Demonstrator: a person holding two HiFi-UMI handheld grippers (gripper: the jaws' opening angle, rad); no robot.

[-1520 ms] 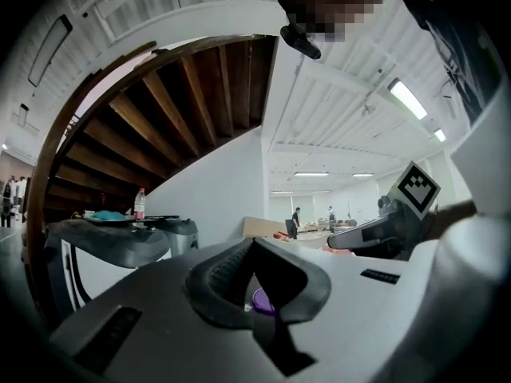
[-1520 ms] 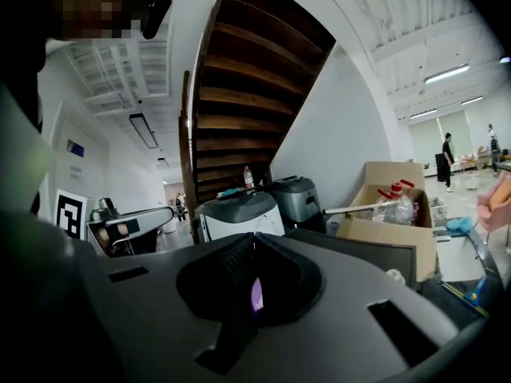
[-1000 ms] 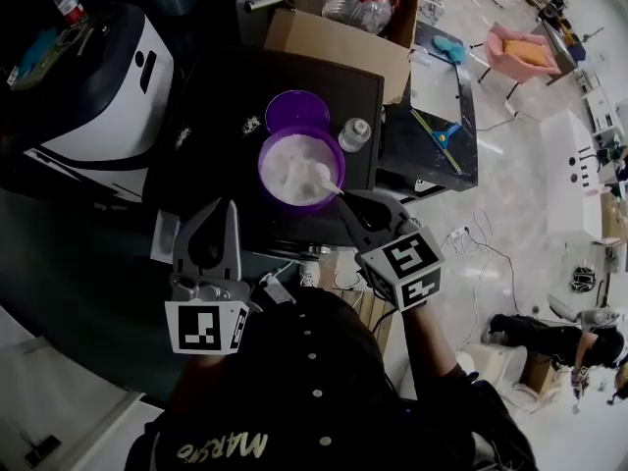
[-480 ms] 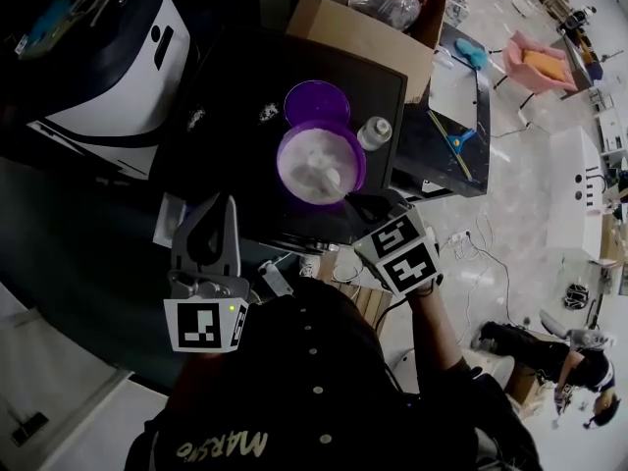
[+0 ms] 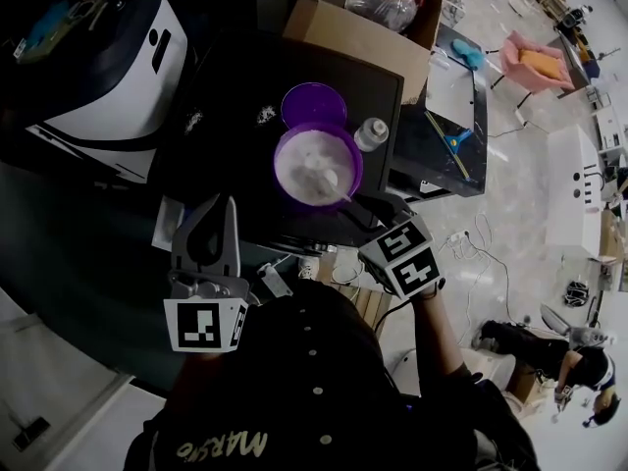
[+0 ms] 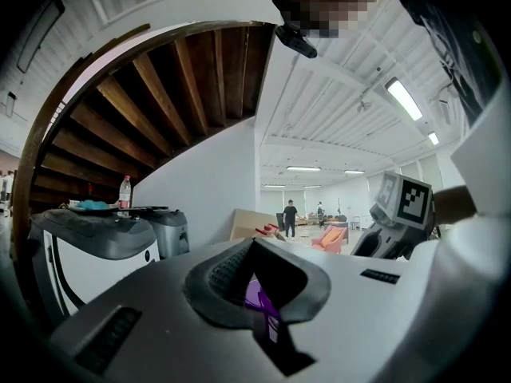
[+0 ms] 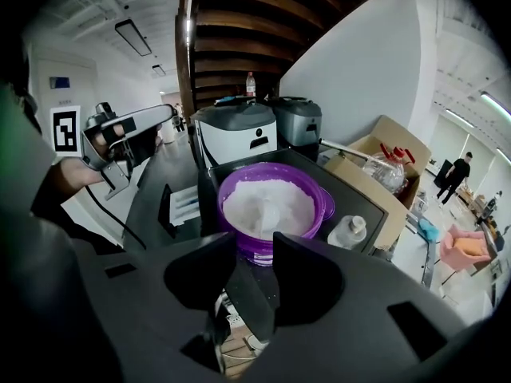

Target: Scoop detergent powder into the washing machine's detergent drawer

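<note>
Purple powder bowl [image 5: 279,171] on black top [image 5: 228,88], pale glossy floor [image 5: 520,170] beside.

Pale lettering, upside down in the head view, "MARS" then unclear characters, on the person's black shirt [image 5: 221,446]; black-and-white square code markers, unlettered, on cubes of left gripper [image 5: 218,216] and right gripper [image 5: 365,207].

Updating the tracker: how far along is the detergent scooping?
Done: lid off, lying behind the open powder bowl. In hand: nothing; the right gripper is opening its jaws with nothing between them, and the spoon lies in the powder. Remaining: load a scoop and tip it into the drawer; I can't tell whether it holds any powder.
</note>
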